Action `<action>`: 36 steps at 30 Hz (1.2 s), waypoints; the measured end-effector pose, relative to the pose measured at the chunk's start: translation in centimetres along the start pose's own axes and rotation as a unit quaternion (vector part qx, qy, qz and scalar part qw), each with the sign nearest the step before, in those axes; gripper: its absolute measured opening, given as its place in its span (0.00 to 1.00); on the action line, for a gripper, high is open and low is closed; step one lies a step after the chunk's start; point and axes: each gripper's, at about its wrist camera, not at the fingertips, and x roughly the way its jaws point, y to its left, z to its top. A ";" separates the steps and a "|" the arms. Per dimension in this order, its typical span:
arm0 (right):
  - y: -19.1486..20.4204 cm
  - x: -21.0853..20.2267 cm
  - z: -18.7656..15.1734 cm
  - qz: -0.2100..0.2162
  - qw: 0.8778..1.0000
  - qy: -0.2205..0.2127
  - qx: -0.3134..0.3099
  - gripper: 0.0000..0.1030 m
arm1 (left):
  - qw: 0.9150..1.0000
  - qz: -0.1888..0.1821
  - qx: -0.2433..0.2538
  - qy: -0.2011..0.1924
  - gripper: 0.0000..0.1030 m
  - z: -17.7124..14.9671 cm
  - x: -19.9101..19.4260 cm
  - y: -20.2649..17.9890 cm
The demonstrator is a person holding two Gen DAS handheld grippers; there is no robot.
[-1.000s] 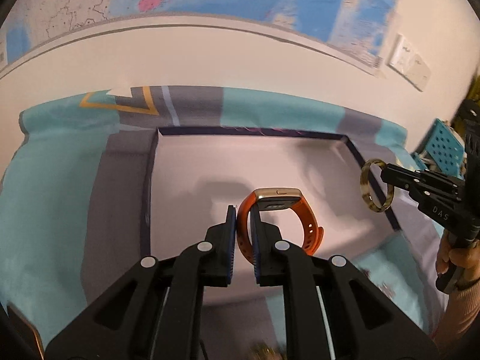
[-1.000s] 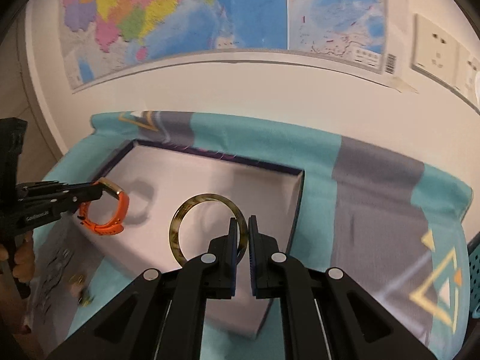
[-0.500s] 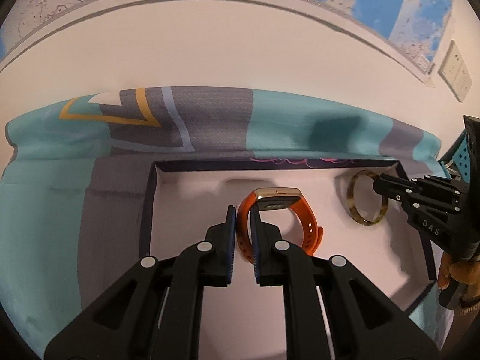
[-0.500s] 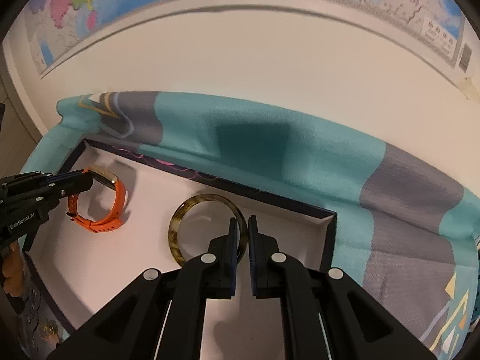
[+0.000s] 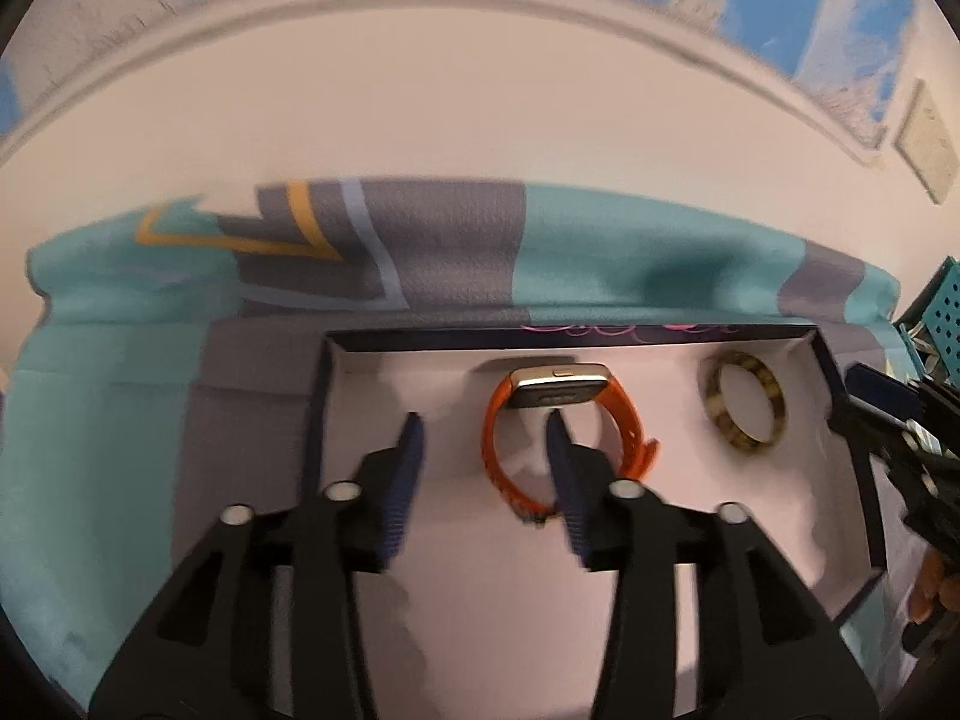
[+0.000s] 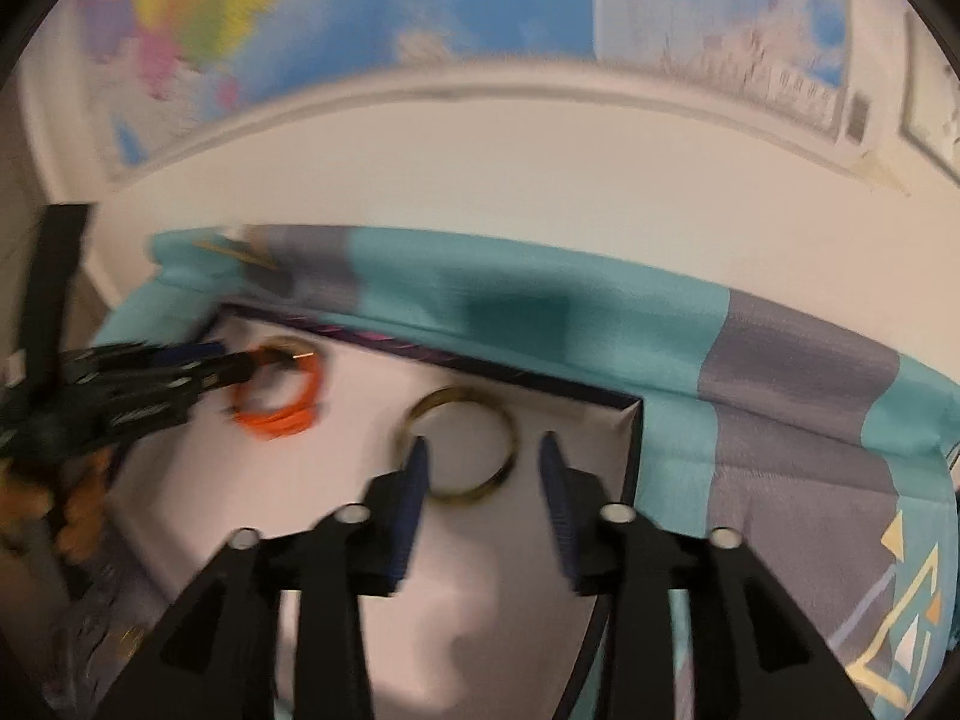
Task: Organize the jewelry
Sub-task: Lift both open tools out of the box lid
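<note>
Left wrist view: the orange wristband watch (image 5: 564,438) and the tortoiseshell bangle (image 5: 744,405) both lie inside the white-lined box (image 5: 372,396), so these two look placed. The left gripper (image 5: 483,444) and the right gripper (image 6: 483,465) are opening, gripping nothing. The watch stands on edge, face toward the far wall; the blurred bangle seems tilted.

nothing legible here tbh, the print on the colourful wall map (image 6: 372,24) and the pink scribble on the dark blue cardboard box rim (image 5: 630,333) are both too blurry to read
</note>
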 end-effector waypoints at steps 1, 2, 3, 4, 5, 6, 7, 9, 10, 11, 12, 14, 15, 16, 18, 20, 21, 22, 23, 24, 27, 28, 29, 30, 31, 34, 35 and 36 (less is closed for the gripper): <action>0.5 -1.5 -1.0 0.014 1.000 -0.010 -0.010 0.42 | 1.000 0.000 0.007 -0.015 0.51 -0.4 -1.0 -0.1; 0.7 -2.3 -1.6 0.027 0.999 -0.025 -0.023 0.45 | 0.999 0.000 0.015 -0.029 0.54 -1.0 -2.1 -0.3; 0.9 -3.5 -2.7 0.041 0.998 -0.030 -0.030 0.47 | 0.999 -0.002 0.025 -0.043 0.55 -1.6 -3.4 -0.6; 1.0 -4.6 -3.9 0.053 0.997 -0.031 -0.037 0.47 | 0.998 -0.006 0.034 -0.055 0.58 -2.4 -4.5 -0.8; 1.5 -5.0 -4.7 0.059 0.997 -0.029 -0.044 0.47 | 0.997 -0.006 0.044 -0.064 0.61 -3.3 -5.5 -1.1; 1.9 -5.1 -5.4 0.064 0.996 -0.026 -0.051 0.47 | 0.996 -0.004 0.051 -0.069 0.62 -4.1 -6.1 -1.3; 2.0 -5.7 -6.7 0.071 0.996 -0.021 -0.055 0.47 | 0.996 -0.005 0.059 -0.072 0.63 -5.0 -6.9 -1.3; 2.3 -6.4 -8.4 0.083 0.995 -0.011 -0.056 0.47 | 0.995 -0.019 0.071 -0.072 0.63 -6.9 -8.2 -1.5; 2.3 -6.7 -9.5 0.085 0.995 -0.008 -0.056 0.47 | 0.994 -0.020 0.075 -0.072 0.63 -7.9 -8.7 -1.6; 2.4 -7.0 -10.2 0.086 0.995 -0.003 -0.055 0.47 | 0.994 -0.021 0.081 -0.073 0.63 -8.8 -9.2 -1.8; 2.4 -7.2 -10.9 0.090 0.995 0.002 -0.054 0.47 | 0.993 -0.021 0.085 -0.073 0.63 -9.4 -9.4 -1.9; 3.2 -7.5 -12.3 0.093 0.994 0.008 -0.053 0.48 | 0.993 -0.012 0.091 -0.077 0.67 -11.0 -10.2 -1.8; 3.4 -7.5 -12.9 0.095 0.994 0.013 -0.054 0.48 | 0.993 -0.011 0.092 -0.077 0.68 -11.7 -10.5 -1.9; 3.7 -7.5 -13.5 0.094 0.994 0.016 -0.057 0.48 | 0.993 -0.010 0.090 -0.076 0.70 -12.3 -10.8 -1.7; 4.3 -7.7 -14.3 0.090 0.994 0.019 -0.063 0.48 | 0.994 -0.010 0.085 -0.072 0.71 -13.4 -11.1 -1.3; 5.0 -7.6 -14.9 0.087 0.994 0.021 -0.070 0.48 | 0.994 -0.004 0.082 -0.068 0.71 -14.3 -11.3 -1.0; 5.3 -7.6 -15.1 0.084 0.994 0.022 -0.071 0.48 | 0.995 0.000 0.080 -0.066 0.71 -14.8 -11.3 -0.8; 5.5 -7.5 -15.2 0.084 0.994 0.022 -0.073 0.48 | 0.995 0.003 0.079 -0.064 0.72 -15.1 -11.4 -0.7; 5.7 -7.3 -15.3 0.085 0.993 0.021 -0.075 0.48 | 0.995 0.006 0.078 -0.061 0.72 -15.6 -11.4 -0.5; 5.9 -7.3 -15.4 0.081 0.994 0.019 -0.077 0.47 | 0.995 0.009 0.077 -0.060 0.72 -16.1 -11.6 -0.4; 6.3 -7.1 -15.6 0.070 0.994 0.020 -0.081 0.40 | 0.996 0.011 0.070 -0.054 0.72 -17.1 -11.9 -0.1; 6.3 -7.0 -15.6 0.063 0.994 0.021 -0.081 0.33 | 0.996 0.010 0.068 -0.054 0.72 -17.4 -12.1 0.0; 6.3 -7.0 -15.5 0.061 0.995 0.020 -0.081 0.30 | 0.996 0.008 0.066 -0.054 0.73 -17.6 -12.2 0.0; 6.1 -7.0 -15.5 0.063 0.995 0.020 -0.076 0.27 | 0.996 0.004 0.065 -0.054 0.73 -17.8 -12.4 0.0; 5.9 -7.2 -15.4 0.068 0.995 0.020 -0.069 0.22 | 0.996 0.001 0.065 -0.056 0.73 -18.0 -12.5 -0.1; 5.4 -7.4 -15.3 0.068 0.996 0.018 -0.056 0.11 | 0.996 0.003 0.069 -0.059 0.73 -18.4 -12.8 -0.5; 4.9 -7.6 -15.2 0.077 0.996 0.018 -0.043 0.11 | 0.996 -0.002 0.069 -0.057 0.73 -18.6 -12.8 -0.6; 4.6 -7.8 -15.2 0.086 0.996 0.018 -0.030 0.11 | 0.996 -0.006 0.068 -0.057 0.73 -18.7 -12.9 -0.6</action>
